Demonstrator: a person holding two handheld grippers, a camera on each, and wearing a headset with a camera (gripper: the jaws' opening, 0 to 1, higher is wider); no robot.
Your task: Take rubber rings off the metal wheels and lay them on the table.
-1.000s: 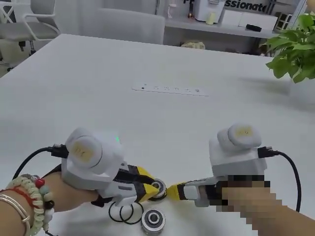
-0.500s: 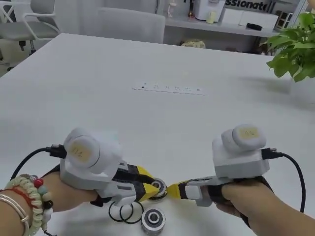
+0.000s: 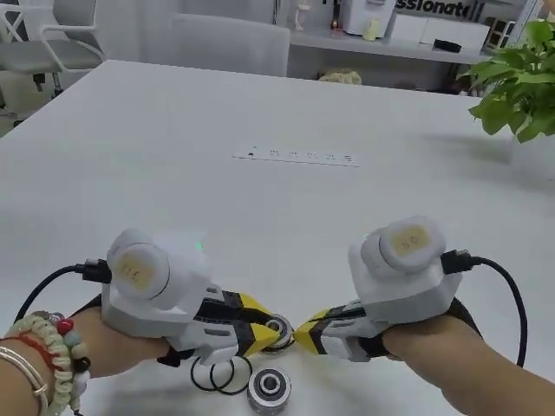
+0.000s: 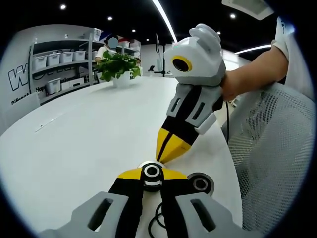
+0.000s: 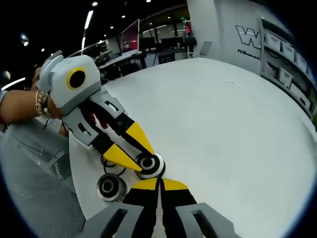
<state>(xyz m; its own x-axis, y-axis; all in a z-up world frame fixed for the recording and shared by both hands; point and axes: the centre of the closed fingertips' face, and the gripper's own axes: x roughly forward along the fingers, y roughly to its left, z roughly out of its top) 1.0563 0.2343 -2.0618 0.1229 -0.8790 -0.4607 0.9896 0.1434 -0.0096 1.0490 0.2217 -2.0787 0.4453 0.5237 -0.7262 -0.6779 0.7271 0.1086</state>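
**Item: metal wheel clamped between two hand-held grippers, white table**

1. Wheel (image 5: pixel 150 163). Held between the yellow jaw tips of the left gripper (image 3: pixel 270 333), one tip on each side, with its round face and dark hub showing. It sits at the very front of that tool, low over the table.

2. Left gripper. The jaws are closed as far as the wheel's width allows and grip it firmly. A hand holds the grey-and-white body from behind, and there are bead bracelets (image 3: pixel 48 342) on the wrist.

3. Right gripper (image 5: pixel 159 183). The jaws are pressed together with no gap between the yellow tips. The joined tip points straight at the left gripper's tips and meets the rim of the held wheel. Whether it nips anything on that rim cannot be told.

4. Second wheel (image 3: pixel 270 387). Lies flat on the table just below the two sets of tips, on the person's side. It is near the held wheel, and neither tool grips it.

5. Rings (image 3: pixel 217 374). These are thin black loops that overlap one another. They lie on the table under the left gripper's jaws, just beside the second wheel.

6. Table (image 3: pixel 260 217). White, broad and bare ahead of both tools.

7. Power strip (image 3: pixel 297 157). Flat and white, well ahead of both grippers.

8. Plant (image 3: pixel 513 74). Green leaves, far ahead of the right gripper and off to its right.

9. Chair (image 3: pixel 52 39). Stands past the table's far edge, ahead and left of the left gripper.
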